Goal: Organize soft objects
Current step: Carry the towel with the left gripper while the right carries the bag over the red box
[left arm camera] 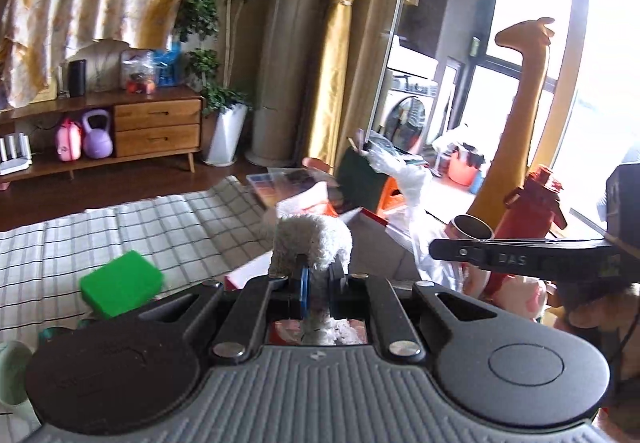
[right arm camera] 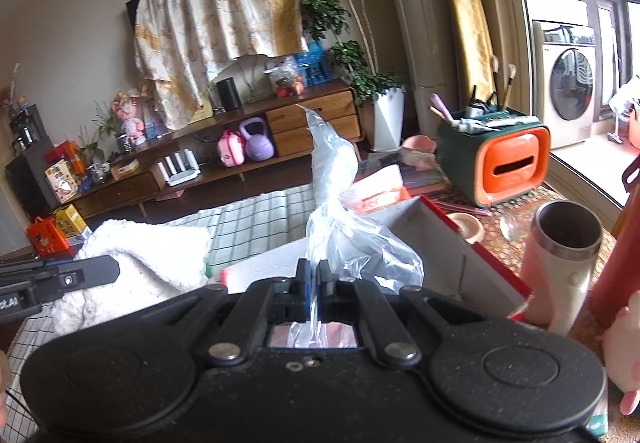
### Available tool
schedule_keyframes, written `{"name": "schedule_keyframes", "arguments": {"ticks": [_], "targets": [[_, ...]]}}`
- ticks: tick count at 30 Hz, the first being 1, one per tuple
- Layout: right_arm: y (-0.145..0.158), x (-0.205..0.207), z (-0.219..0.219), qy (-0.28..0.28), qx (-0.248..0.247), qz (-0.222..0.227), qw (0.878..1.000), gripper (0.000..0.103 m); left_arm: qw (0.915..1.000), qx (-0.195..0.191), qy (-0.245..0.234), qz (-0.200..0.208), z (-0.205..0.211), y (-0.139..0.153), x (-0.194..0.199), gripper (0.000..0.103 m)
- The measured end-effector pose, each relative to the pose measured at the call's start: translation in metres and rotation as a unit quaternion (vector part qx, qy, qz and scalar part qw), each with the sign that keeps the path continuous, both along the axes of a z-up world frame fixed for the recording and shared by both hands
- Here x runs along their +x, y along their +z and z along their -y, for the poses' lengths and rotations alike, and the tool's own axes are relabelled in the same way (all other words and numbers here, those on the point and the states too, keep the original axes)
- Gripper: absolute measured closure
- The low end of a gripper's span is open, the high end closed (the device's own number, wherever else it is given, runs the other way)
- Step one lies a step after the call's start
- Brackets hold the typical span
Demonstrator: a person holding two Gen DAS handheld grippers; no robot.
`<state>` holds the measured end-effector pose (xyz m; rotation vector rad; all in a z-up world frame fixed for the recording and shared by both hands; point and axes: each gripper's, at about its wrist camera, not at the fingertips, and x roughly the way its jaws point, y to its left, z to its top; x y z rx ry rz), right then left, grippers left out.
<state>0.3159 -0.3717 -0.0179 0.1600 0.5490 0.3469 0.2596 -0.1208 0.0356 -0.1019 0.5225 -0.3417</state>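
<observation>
Left claw (left arm camera: 318,277) clamped on white fluffy towel (left arm camera: 310,241) — green sponge (left arm camera: 120,283) on checkered cloth (left arm camera: 160,219).

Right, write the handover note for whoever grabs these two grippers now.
Left gripper: shut on the white fluffy towel, held up above the red-edged box.
Right gripper: shut on the clear plastic bag, also over that box.
Green sponge lies on the checked cloth, apart from both grippers.
Done: both soft items picked up.
Left: place towel and bag, probably in the box, then fetch the sponge.
</observation>
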Motion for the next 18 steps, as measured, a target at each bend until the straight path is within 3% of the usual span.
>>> {"name": "schedule_keyframes", "arguments": {"ticks": [12, 18], "targets": [[-0.036, 0.044, 0.023, -0.036, -0.033, -0.066, 0.997, 0.101, 0.9952, -0.057, -0.062, -0.050, 0.045, -0.026, 0.038, 0.094], [-0.049, 0.064, 0.019, -0.043, -0.055, -0.080, 0.994, 0.101, 0.9874, -0.096, -0.081, -0.097, 0.050, -0.050, 0.063, 0.094]]}}
